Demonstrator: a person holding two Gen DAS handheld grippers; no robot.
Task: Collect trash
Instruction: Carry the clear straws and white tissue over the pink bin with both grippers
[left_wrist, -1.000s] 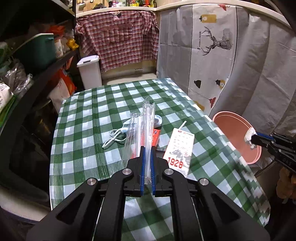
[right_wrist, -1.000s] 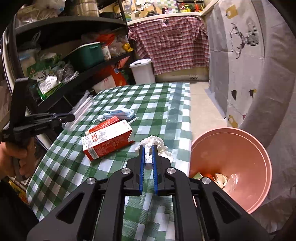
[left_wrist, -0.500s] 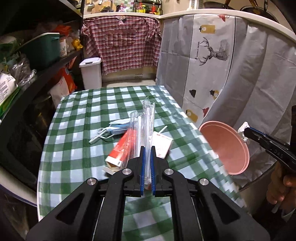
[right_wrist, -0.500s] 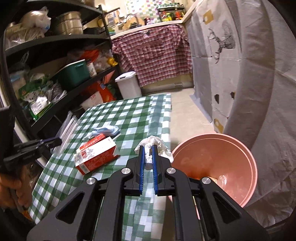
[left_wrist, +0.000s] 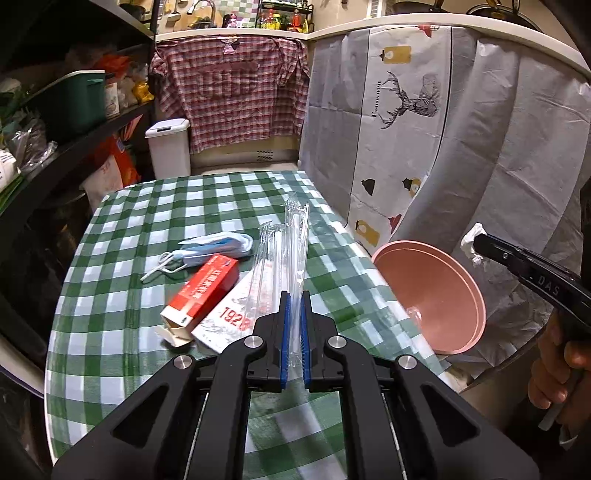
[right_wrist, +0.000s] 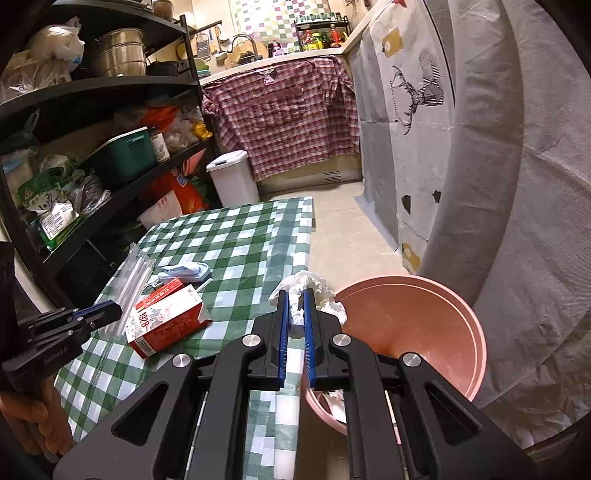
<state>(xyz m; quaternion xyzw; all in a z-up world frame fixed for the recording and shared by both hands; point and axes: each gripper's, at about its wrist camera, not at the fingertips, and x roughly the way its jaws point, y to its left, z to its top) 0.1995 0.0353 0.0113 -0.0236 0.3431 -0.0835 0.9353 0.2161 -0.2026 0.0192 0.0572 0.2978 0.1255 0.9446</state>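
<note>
The left gripper (left_wrist: 292, 306) had its jaws pinching a clear, crinkly plastic sleeve of straws (left_wrist: 291, 243) above the green-checked worktop (left_wrist: 122, 236). The right gripper (right_wrist: 296, 314) had its jaws pressed on a crumpled white tissue (right_wrist: 317, 291) beside the round pink bin (right_wrist: 424, 317). A red-and-white carton (right_wrist: 166, 317) and folded blue mask (right_wrist: 186, 269) lay on the cloth.

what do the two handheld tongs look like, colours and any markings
Both the left tongs and right tongs are matte black plastic with triangular cut-outs, silver round bolts and ribbed blue pads. Faint pale lettering runs along the bodies. Bare hands hold the grips; no cables visible.
</note>
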